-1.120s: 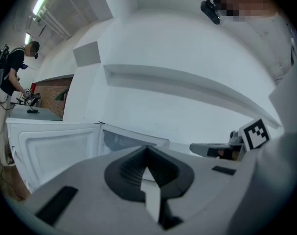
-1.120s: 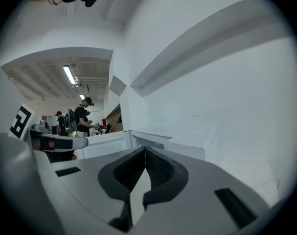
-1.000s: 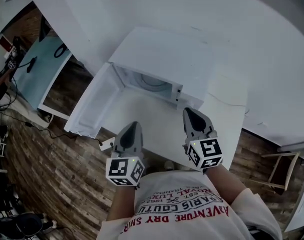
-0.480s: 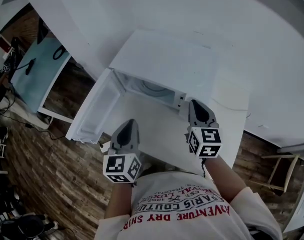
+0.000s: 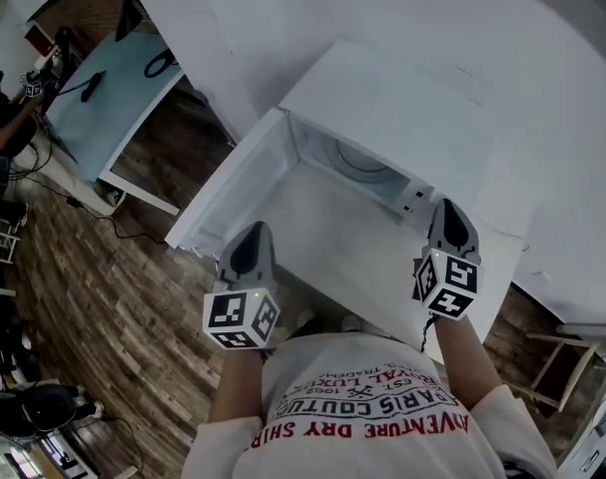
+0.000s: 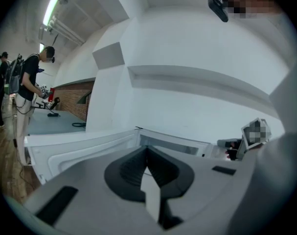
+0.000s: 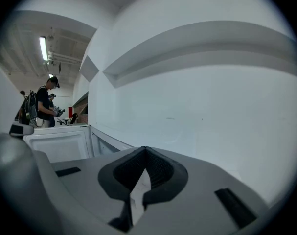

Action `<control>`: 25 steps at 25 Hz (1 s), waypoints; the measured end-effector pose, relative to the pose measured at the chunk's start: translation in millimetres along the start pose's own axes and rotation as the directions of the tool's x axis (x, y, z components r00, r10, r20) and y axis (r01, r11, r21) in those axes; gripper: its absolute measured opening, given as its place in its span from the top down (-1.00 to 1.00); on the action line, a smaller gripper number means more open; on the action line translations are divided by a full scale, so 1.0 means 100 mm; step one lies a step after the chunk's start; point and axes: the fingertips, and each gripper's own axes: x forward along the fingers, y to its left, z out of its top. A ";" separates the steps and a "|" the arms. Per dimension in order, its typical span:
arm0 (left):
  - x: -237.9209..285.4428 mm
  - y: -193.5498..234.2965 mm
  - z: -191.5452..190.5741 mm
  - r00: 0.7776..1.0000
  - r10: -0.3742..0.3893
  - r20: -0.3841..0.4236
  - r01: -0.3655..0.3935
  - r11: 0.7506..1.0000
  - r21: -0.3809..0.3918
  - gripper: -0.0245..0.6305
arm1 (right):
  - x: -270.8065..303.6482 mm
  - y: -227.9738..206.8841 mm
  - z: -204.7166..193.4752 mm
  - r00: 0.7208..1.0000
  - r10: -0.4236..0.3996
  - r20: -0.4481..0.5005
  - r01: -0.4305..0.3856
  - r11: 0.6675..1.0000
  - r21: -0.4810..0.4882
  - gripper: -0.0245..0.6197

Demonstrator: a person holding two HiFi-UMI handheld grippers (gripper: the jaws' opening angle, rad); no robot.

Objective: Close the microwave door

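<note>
White microwave door point(image 5: 226, 183) hangs open just beyond left gripper point(image 5: 254, 233).

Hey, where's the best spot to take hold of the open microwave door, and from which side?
Its free end, the end nearest you. The microwave door stands swung wide to the left, a broad flat panel, so bring the left gripper round from the left onto its outer face; with jaws shut, pushing likely beats pinching.

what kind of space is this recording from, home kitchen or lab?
Probably a lab or workshop, not a home kitchen: the microwave sits alone on a plain white table, a second table holds cables, and a person stands working there under a strip light.
</note>
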 end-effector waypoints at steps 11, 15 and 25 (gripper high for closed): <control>-0.83 1.26 0.12 0.959 0.272 0.077 -0.270 0.962 -0.035 0.91 | 0.01 -0.03 0.00 0.996 -0.089 0.028 0.090 0.995 -0.038 0.89; -1.07 1.59 0.04 0.939 0.334 0.084 -0.330 0.942 -0.059 0.91 | -0.02 -0.04 0.00 0.993 -0.108 0.039 0.110 0.993 -0.032 0.89; -0.85 2.25 -0.25 0.948 0.316 -0.035 -0.317 0.947 -0.054 0.91 | -0.04 0.02 -0.01 0.991 -0.130 0.045 0.130 0.992 -0.002 0.89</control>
